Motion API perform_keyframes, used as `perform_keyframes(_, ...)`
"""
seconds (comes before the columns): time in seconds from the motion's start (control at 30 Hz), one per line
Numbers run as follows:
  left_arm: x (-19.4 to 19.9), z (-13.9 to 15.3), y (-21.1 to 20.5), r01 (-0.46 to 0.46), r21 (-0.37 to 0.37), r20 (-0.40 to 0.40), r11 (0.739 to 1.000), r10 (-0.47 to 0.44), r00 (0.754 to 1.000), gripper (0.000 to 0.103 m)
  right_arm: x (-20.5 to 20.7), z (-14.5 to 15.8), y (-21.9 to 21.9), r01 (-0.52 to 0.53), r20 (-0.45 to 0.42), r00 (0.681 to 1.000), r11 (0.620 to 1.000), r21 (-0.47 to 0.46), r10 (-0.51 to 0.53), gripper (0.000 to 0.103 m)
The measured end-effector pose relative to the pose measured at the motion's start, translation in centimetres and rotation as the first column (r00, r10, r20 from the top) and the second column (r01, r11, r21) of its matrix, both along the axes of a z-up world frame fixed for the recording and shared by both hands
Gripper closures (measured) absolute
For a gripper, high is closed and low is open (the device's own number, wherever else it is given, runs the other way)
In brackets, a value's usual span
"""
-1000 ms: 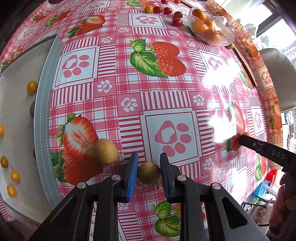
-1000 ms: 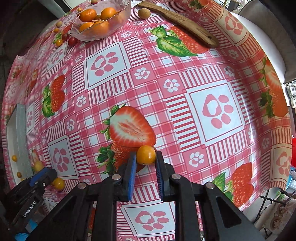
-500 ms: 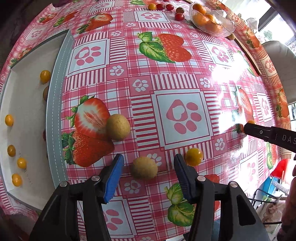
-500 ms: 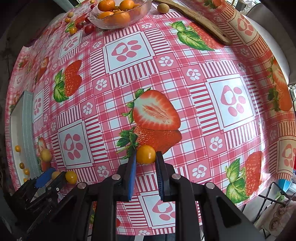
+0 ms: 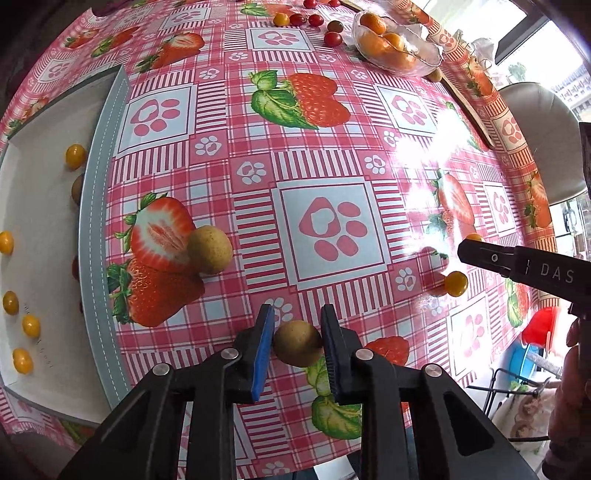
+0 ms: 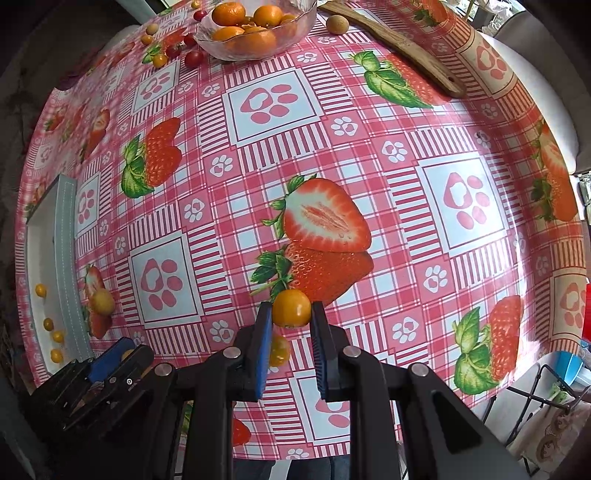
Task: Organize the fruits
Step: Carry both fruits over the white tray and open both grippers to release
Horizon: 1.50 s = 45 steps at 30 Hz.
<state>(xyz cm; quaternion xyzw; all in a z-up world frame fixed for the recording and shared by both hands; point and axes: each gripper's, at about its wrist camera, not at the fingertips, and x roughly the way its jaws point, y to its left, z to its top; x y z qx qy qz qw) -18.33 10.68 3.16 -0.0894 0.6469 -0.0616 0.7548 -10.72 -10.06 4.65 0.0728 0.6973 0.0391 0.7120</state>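
My left gripper point(image 5: 297, 319) is shut on a tan round fruit point(image 5: 297, 343) near the table's front edge. A second tan fruit point(image 5: 209, 249) lies on the cloth to the left, close to the white tray point(image 5: 96, 236). My right gripper point(image 6: 290, 314) is shut on a yellow cherry tomato point(image 6: 291, 308) and holds it above the cloth. Another yellow tomato point(image 6: 279, 350) lies on the cloth under it; it also shows in the left wrist view point(image 5: 455, 283). The right gripper point(image 5: 517, 262) shows at the right of the left wrist view.
The tray holds several yellow tomatoes point(image 5: 75, 156) and a tan fruit point(image 5: 77, 188). A glass bowl point(image 6: 255, 40) of oranges stands at the far side, with red and yellow tomatoes point(image 6: 194, 57) beside it. A wooden board point(image 6: 399, 44) and a tan fruit point(image 6: 337, 24) lie far right.
My left gripper opened half a second ago, letting go of the tan fruit, and has shut on it again. My right gripper has risen with the yellow tomato.
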Motion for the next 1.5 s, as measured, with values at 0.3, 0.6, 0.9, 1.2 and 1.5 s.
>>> perform_keyframes(0.3,0.8,2.4,4.1,-0.075,-0.012,0.040,0.997,0.075,0.996,0.076,-0.3,1.0,2.3,-0.031,0.011,0.999,0.999,0.010,0.030,0.081)
perform_keyframes(0.6,0.1,3.9,7.5,-0.141,-0.001,0.086,0.990,0.141,0.986,0.076,-0.1,2.1,6.5,-0.106,0.030,0.994,0.994,0.023,0.106,0.081)
perform_keyframes(0.9,-1.6,4.2,13.1,-0.245,0.031,0.108,0.969,0.241,0.965,0.076,-0.5,2.5,13.2,-0.232,0.056,0.972,0.972,0.043,0.229,0.081)
perform_keyframes(1.2,-1.5,3.0,20.1,-0.358,0.090,0.113,0.929,0.348,0.931,0.076,0.5,3.3,21.7,-0.370,0.089,0.928,0.924,0.100,0.362,0.081)
perform_keyframes(1.5,0.9,1.0,23.0,-0.394,0.115,0.101,0.912,0.384,0.918,0.076,3.2,2.1,28.9,-0.442,0.093,0.897,0.887,0.137,0.432,0.081)
